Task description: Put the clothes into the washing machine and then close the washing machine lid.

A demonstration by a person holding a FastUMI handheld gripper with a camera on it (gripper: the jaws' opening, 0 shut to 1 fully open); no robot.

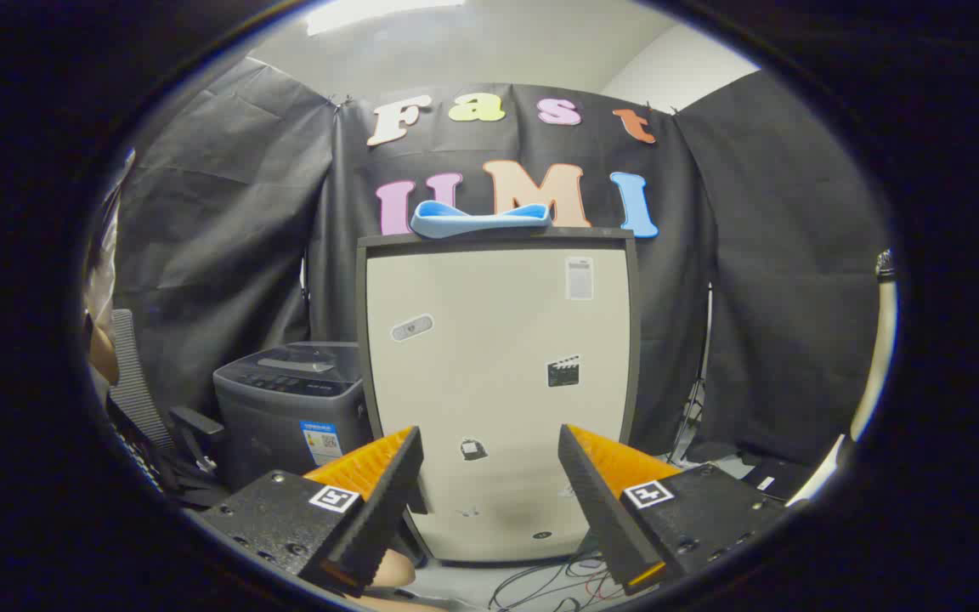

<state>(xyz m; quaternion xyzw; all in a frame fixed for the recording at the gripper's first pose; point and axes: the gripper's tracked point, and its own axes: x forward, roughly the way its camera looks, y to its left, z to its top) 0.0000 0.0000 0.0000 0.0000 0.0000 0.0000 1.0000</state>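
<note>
A: Where is the washer?

B: The small dark grey top-loading washing machine (292,404) stands low at the far left, against the black cloth wall. Its lid lies flat and closed, with a control strip along the top and a small blue-and-white sticker on its front face.

A: What is next to it?

B: Just to its right, touching or nearly so, stands a tall cream-white cabinet with a dark frame (498,391), straight ahead beyond the claw. Several small stickers dot its front. On top of it lies a light blue curved band-shaped thing (479,219); I cannot tell what it is made of. The cabinet's left edge covers the washer's right side.

A: Anything else around?

B: A black chair armrest (194,425) sits near the washer's left front corner. On the floor, near the cabinet's foot, loose dark cables (553,582) trail about. Part of a person (103,340) shows at the far left.

A: And the claw?

B: The claw (489,476) is spread wide, its two fingers (383,497) well apart, with nothing between them and touching nothing. The cabinet front shows through the gap; the washer lies beyond and to the left of the left finger
</note>
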